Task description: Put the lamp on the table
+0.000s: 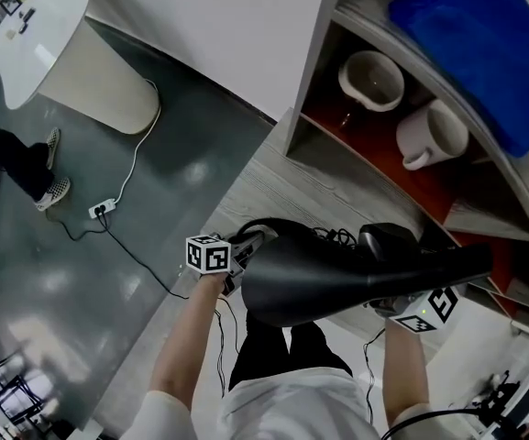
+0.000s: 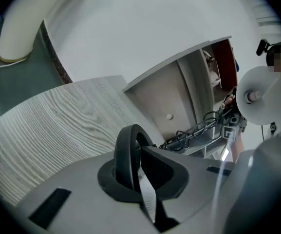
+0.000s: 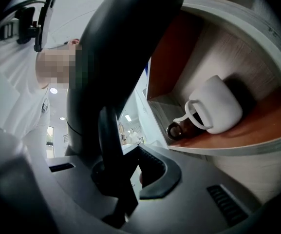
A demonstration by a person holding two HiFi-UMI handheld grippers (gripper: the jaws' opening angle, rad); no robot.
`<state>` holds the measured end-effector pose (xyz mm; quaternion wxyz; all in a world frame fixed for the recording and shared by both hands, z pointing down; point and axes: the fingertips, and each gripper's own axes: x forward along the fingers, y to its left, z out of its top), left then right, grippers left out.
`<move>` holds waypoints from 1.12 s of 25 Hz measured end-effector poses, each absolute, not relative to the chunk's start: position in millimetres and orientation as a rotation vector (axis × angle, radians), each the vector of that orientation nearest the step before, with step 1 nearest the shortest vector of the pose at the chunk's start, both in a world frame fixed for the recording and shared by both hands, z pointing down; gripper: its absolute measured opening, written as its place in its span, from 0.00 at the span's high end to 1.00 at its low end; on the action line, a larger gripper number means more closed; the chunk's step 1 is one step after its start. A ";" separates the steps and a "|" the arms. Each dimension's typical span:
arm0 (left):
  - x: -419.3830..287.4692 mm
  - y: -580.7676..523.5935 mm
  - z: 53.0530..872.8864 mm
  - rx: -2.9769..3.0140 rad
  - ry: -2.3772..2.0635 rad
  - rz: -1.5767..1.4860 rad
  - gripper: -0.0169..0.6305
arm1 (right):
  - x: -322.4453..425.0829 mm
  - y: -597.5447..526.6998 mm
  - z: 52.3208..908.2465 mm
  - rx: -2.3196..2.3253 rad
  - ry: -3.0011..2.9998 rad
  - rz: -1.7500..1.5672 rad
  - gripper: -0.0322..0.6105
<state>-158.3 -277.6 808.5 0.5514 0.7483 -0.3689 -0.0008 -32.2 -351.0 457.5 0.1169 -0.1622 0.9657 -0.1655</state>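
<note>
The lamp [image 1: 337, 278] hangs mid-frame, its long axis running left to right. The left tongs [image 2: 139, 167] pinch a thin edge and the right tongs [image 3: 128, 167] its black body. The wood-grain desk [image 1: 278, 186] lies below, toward the upper frame.

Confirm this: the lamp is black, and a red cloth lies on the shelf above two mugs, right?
The cloth is blue, not red, as the head view shows. It does lie on the shelf above two mugs, and the lamp is black.
</note>
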 end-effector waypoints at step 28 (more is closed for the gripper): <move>-192.0 -238.1 806.2 1.545 -1.125 -0.296 0.78 | -78.9 -337.6 458.3 -0.517 2.926 -0.431 0.92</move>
